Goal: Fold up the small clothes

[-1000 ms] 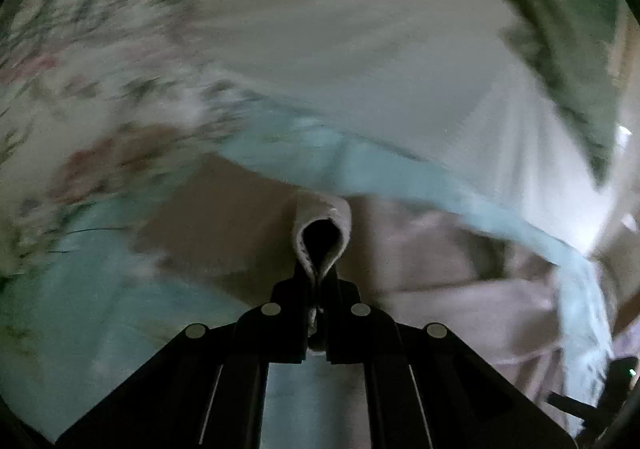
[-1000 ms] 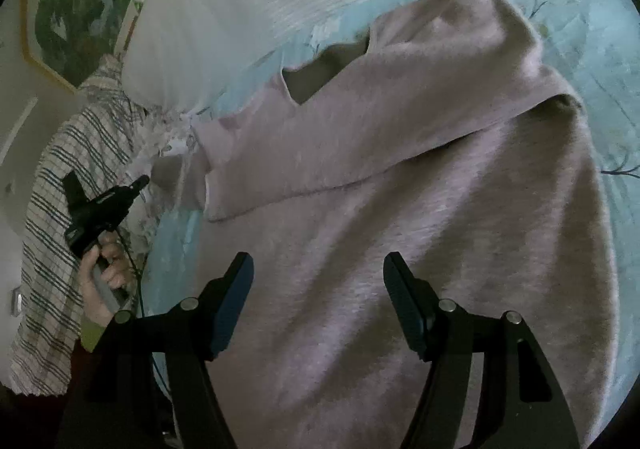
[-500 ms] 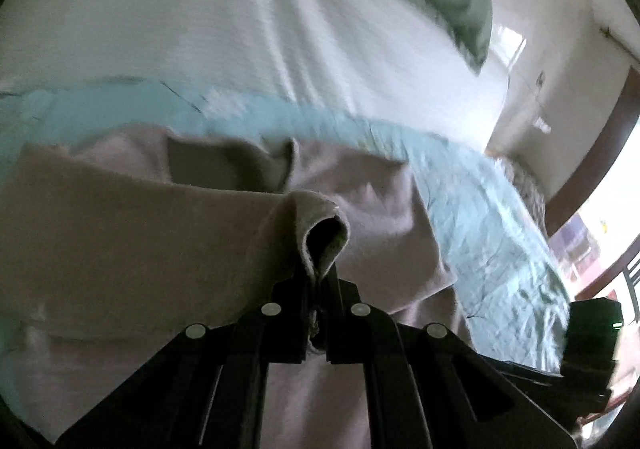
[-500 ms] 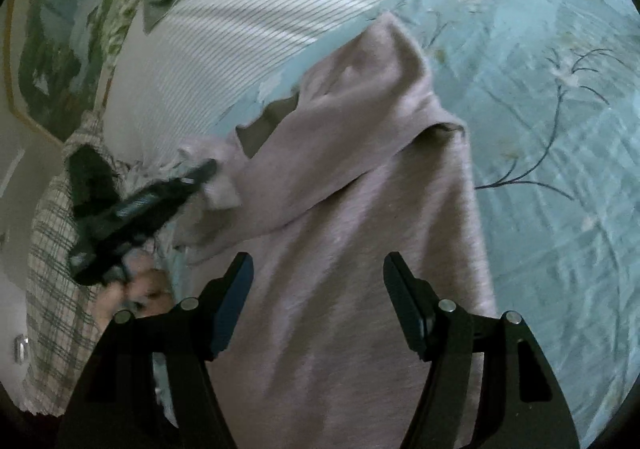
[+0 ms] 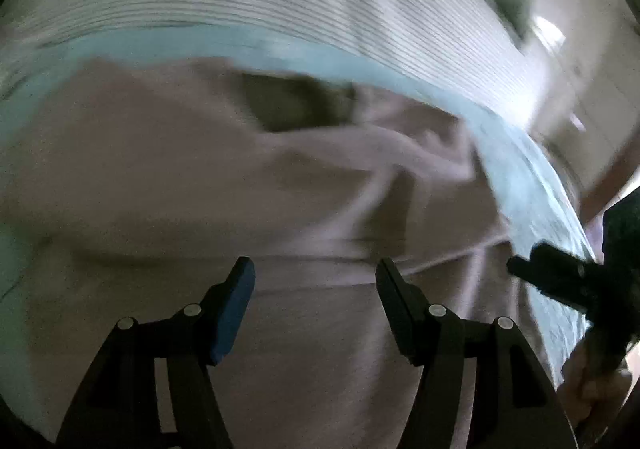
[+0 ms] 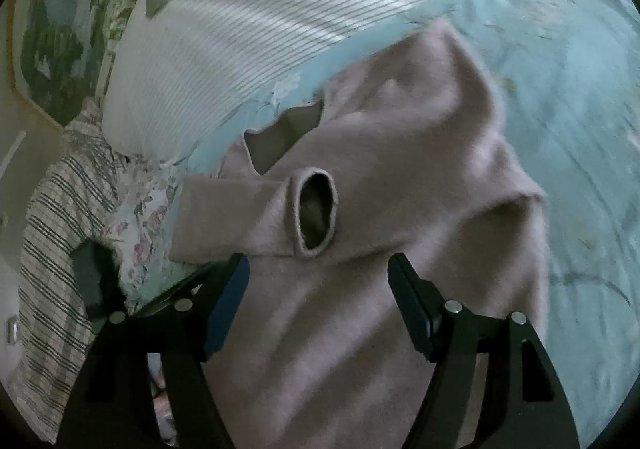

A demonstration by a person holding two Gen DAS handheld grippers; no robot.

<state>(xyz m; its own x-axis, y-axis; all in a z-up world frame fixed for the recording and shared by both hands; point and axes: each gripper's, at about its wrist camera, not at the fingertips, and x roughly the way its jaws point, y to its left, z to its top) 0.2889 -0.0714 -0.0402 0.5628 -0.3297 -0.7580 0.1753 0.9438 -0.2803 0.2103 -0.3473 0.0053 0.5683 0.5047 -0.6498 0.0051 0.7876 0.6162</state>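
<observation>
My left gripper (image 5: 314, 289) and right gripper (image 6: 318, 289) both hang spread and empty above the pink sweater (image 6: 360, 309) lying on the blue bedsheet (image 6: 580, 169). I'd pinch the far-right shoulder next, keeping the sleeve cuff (image 6: 316, 211) flat.

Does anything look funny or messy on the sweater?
A little. One sleeve lies folded across the pink sweater, but its cuff gapes open like a round hole instead of lying flat. No tears or spills show.
</observation>
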